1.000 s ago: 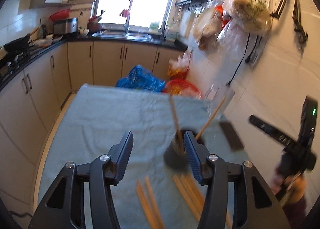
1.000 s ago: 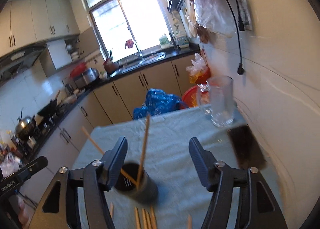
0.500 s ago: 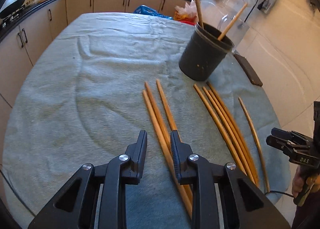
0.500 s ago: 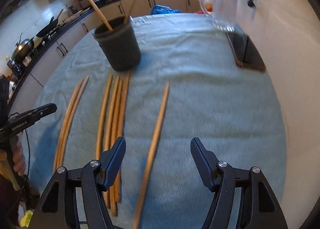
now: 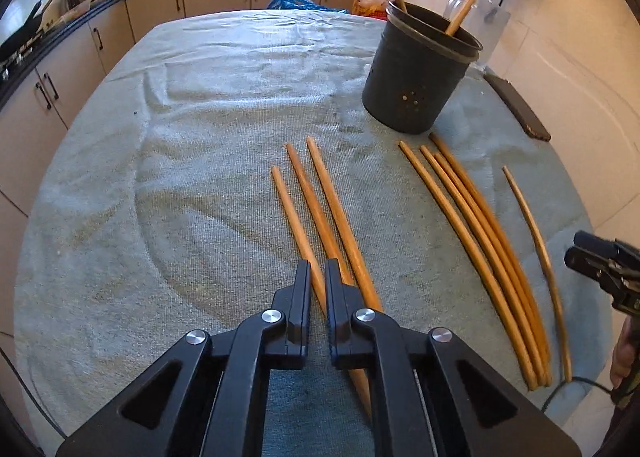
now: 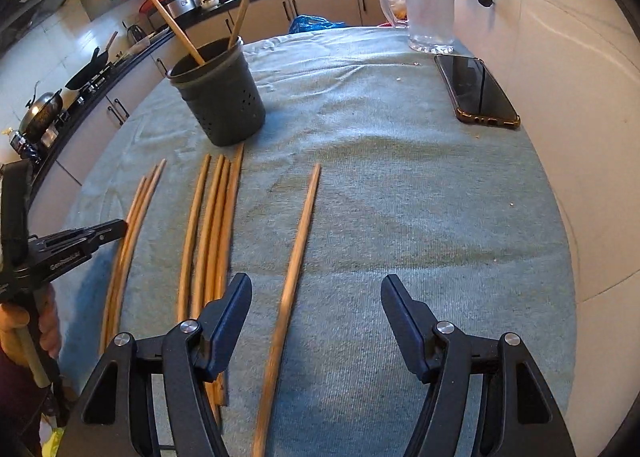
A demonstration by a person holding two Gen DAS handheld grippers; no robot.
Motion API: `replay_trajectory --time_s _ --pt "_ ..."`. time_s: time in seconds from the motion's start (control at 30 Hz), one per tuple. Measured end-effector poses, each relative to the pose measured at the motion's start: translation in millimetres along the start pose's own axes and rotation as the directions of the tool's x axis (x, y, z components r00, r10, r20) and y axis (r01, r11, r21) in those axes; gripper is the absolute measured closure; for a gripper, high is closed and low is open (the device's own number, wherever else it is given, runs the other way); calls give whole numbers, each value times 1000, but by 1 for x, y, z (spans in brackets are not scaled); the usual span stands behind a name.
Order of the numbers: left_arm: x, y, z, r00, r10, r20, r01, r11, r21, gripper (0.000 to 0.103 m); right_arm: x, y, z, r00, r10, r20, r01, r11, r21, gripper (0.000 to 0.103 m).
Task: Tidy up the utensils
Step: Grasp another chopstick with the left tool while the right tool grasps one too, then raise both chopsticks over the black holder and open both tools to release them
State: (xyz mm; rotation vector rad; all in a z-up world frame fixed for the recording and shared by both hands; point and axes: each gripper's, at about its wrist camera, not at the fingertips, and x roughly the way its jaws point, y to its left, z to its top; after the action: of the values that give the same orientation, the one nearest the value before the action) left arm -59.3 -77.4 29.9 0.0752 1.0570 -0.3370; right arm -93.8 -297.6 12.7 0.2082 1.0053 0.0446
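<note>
Your left gripper (image 5: 318, 271) has just been closing, and its jaws now pinch 1 chopstick (image 5: 310, 213) from the group of 3. Your right gripper (image 6: 316, 289) stands wide and holds nothing; 1 lone chopstick (image 6: 298, 249) lies between its jaws. Count them: 8 long brown wooden chopsticks lie flat on the table (image 5: 200, 137), in groups of 3, 4 and 1. 2 more stand in the 1 dark holder (image 5: 420, 81) at the far end.
</note>
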Motion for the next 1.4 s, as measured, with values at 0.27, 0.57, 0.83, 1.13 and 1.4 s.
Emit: replay_trajectory --time_s 0.27,0.57,0.83,1.13,1.4 --pt "-5 6 -3 998 48 -29 -47 999 25 96 15 -4 10 999 -38 -24 38 999 -19 41" --pt "-1 27 14 997 52 -54 -52 999 -12 96 37 4 33 998 -16 -59 15 1000 -23 41" --pt "20 28 38 995 30 -99 -32 999 -19 93 54 13 53 989 -108 -100 102 993 -64 57" --pt "28 28 45 997 24 -69 -24 1000 1 94 65 17 73 984 -134 -116 127 990 -67 92" --pt "-12 26 44 997 14 80 -13 1000 -7 97 28 6 75 1000 -11 29 10 1000 27 97"
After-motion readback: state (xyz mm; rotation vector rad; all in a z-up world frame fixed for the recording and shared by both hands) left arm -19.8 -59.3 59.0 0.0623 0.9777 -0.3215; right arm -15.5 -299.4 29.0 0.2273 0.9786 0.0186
